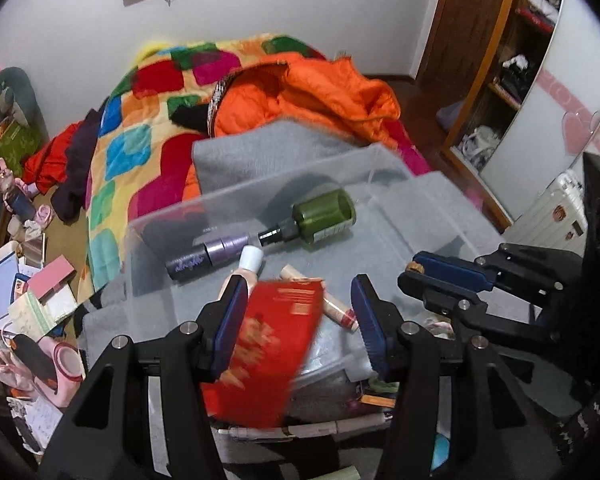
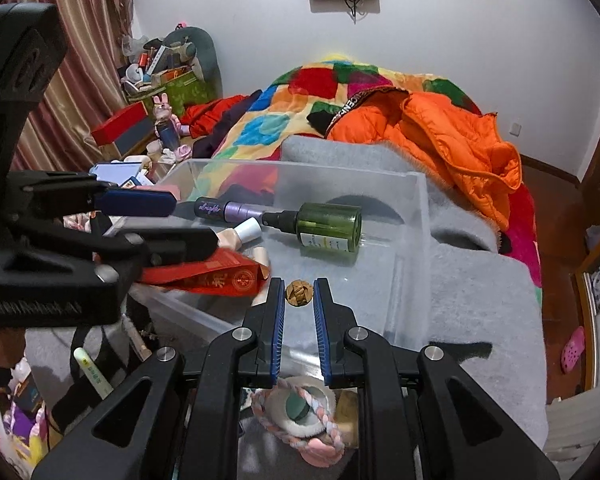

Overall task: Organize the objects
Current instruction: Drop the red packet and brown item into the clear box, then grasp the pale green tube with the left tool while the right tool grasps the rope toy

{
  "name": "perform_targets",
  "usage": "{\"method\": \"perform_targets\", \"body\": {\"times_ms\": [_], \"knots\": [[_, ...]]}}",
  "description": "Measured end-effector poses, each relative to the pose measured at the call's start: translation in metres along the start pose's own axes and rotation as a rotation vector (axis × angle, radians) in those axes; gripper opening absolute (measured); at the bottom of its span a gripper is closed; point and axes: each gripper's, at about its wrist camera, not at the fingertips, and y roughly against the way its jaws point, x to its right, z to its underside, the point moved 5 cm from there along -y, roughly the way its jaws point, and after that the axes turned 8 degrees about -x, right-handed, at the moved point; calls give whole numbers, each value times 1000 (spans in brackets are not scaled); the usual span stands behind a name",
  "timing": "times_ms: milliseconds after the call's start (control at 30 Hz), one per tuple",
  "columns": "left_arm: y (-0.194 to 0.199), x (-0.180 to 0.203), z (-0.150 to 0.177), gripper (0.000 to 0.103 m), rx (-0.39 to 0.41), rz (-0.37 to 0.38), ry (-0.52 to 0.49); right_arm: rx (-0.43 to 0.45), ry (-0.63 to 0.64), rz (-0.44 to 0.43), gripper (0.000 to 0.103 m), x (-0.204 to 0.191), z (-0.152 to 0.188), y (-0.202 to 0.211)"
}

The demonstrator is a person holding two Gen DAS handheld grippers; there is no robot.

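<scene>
Nearest: right gripper, tilted steeply down, pinching a small gold foil ball at its fingertips just above the clear plastic bin. A slight pinch, so likely to slip or roll away on release. Beside it: left gripper, also angled down, half-spread around a red packet, apparently clamped; blurred, possibly sliding out. Farther inside the bin: green spray bottle, purple tube.

Red packet tilted over clear bin; gold ball pinched.
</scene>
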Motion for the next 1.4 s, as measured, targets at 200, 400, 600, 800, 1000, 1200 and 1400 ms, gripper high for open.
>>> {"method": "perform_targets", "body": {"times_ms": [200, 400, 600, 800, 1000, 1200, 1400], "knots": [[26, -4, 22, 54, 59, -22, 6, 32, 7, -18, 19, -3, 6, 19], [40, -12, 61, 60, 87, -48, 22, 63, 37, 31, 35, -7, 14, 35], [34, -16, 99, 68, 66, -69, 20, 82, 20, 27, 36, -2, 27, 49], [10, -13, 137, 71, 3, -33, 7, 65, 14, 31, 51, 2, 50, 51], [-4, -10, 162, 81, -27, 41, -5, 11, -4, 16, 56, 10, 74, 37], [-13, -6, 175, 81, -33, 19, -24, -34, 13, 33, 56, 9, 83, 17], [-8, -14, 176, 56, -6, -1, 34, -54, 36, 78, 50, 6, 85, 0]]}}
